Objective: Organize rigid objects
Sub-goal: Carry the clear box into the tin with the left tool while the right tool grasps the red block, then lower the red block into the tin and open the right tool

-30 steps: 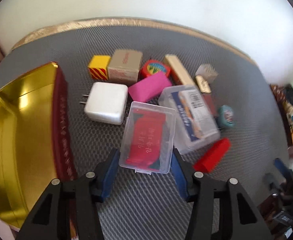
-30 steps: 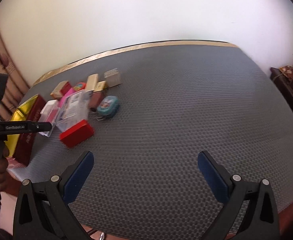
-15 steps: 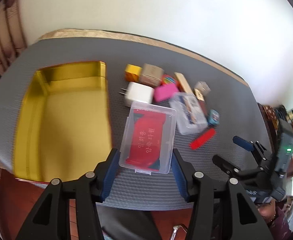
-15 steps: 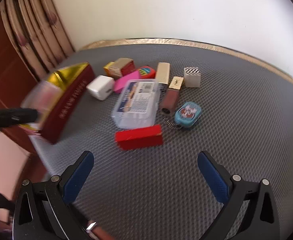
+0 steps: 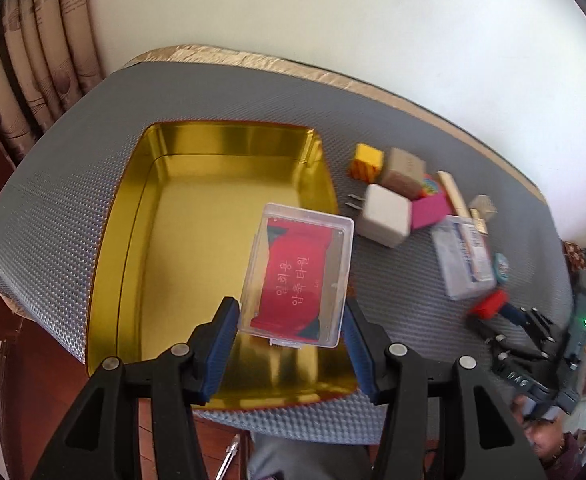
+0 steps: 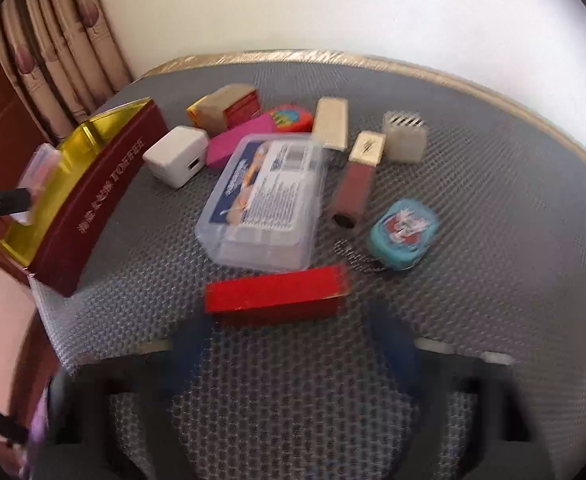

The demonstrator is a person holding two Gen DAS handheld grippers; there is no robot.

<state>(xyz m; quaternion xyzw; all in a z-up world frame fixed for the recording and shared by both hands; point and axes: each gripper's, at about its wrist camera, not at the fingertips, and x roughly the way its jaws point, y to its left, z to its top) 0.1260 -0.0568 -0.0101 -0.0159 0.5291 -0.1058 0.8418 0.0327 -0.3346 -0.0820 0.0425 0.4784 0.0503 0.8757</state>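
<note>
My left gripper [image 5: 291,328] is shut on a clear plastic case with a red card inside [image 5: 299,276] and holds it above the right part of the open gold tin [image 5: 197,216]. The case also shows at the left edge of the right wrist view [image 6: 41,168], over the tin [image 6: 93,184]. My right gripper [image 6: 293,356] is blurred and open, its fingers astride the space just before a red box [image 6: 277,294]. It holds nothing.
On the grey mat [image 6: 493,200] lie a clear lidded box [image 6: 265,196], a white charger [image 6: 177,156], a pink block [image 6: 237,142], a teal tin [image 6: 403,234], a lipstick [image 6: 357,180], a gold bar [image 6: 331,122] and small boxes. Curtains [image 6: 65,52] hang at the left.
My left gripper lifted the clear case off the mat and carried it left over the tin. My right gripper swung left and down toward the red box.
</note>
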